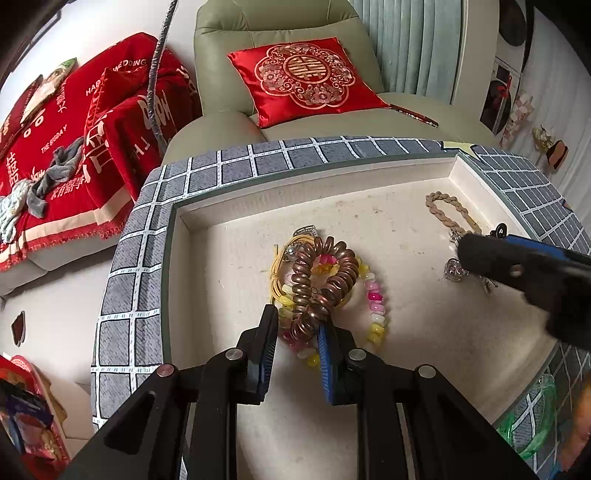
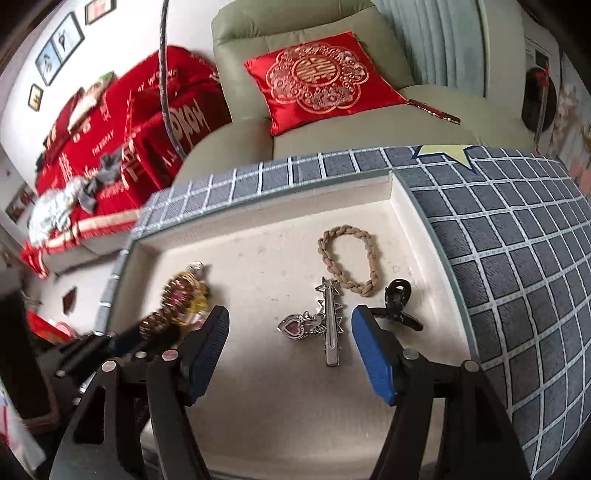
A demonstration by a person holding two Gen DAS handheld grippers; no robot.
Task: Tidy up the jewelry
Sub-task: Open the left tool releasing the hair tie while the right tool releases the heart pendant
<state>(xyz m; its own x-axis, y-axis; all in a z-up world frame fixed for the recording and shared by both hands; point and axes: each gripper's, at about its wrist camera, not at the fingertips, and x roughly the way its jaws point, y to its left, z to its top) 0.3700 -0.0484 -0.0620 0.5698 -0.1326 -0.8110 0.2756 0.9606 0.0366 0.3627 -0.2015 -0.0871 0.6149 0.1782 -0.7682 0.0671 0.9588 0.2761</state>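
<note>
A white-lined tray point(image 1: 240, 258) holds the jewelry. My left gripper point(image 1: 297, 325) is shut on the lower end of a copper spiral hair tie point(image 1: 325, 273), which lies over a pink and yellow bead bracelet point(image 1: 375, 306) and a yellow cord point(image 1: 275, 273). In the right wrist view the tie point(image 2: 181, 291) looks blurred at the tray's point(image 2: 258, 258) left. My right gripper point(image 2: 290, 314) stands open just above a silver hair clip point(image 2: 330, 332) with a heart charm point(image 2: 291, 326); its pads touch nothing. A braided beige band point(image 2: 347, 229) and a black claw clip point(image 2: 397, 295) lie beyond.
The tray sits on a grey chequered cloth point(image 2: 517, 258). Behind it stands a green armchair point(image 1: 280, 22) with a red cushion point(image 1: 306, 77); red bedding point(image 1: 74, 147) lies at the left. A green plastic piece point(image 1: 532, 435) rests on the cloth near the tray's right corner.
</note>
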